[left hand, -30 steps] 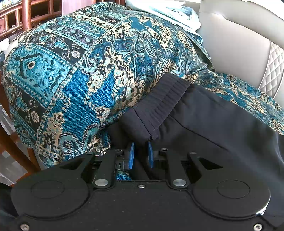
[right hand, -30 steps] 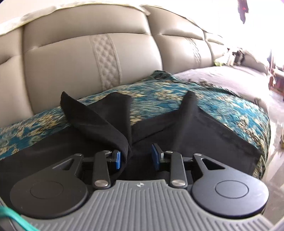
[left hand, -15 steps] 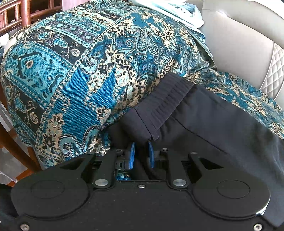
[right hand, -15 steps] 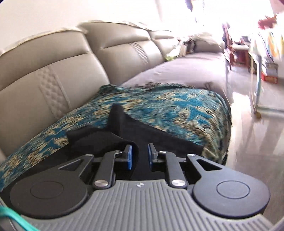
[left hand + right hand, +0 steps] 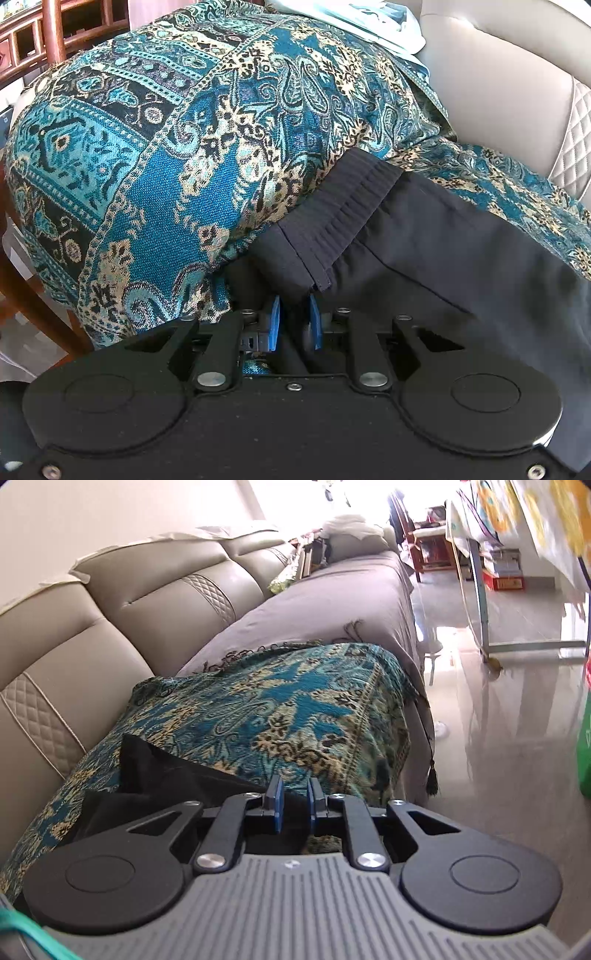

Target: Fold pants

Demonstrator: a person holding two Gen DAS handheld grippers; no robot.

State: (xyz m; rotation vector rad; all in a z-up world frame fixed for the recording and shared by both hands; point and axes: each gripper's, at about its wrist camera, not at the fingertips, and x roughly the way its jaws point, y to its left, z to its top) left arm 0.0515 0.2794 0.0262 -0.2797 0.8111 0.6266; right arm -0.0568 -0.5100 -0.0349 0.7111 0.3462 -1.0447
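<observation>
No writing or brand can be read. The black pants (image 5: 424, 236) lie on the patterned throw (image 5: 166, 155) over the sofa (image 5: 110, 635). The left gripper (image 5: 294, 320), angled downward, pinches the fabric below the waistband. The right gripper (image 5: 294, 800), jaws narrowly apart, points over the throw; whether it holds cloth cannot be told.

Both pictures were bright with daylight. In the right view, light poured in from the far end of the room and washed it out white, and the shiny floor (image 5: 517, 709) had glare. The hanging cloth (image 5: 546, 517) at the top right was blurry. Straight lines bent near the edges. The pants (image 5: 443, 251) looked dark with little detail.
</observation>
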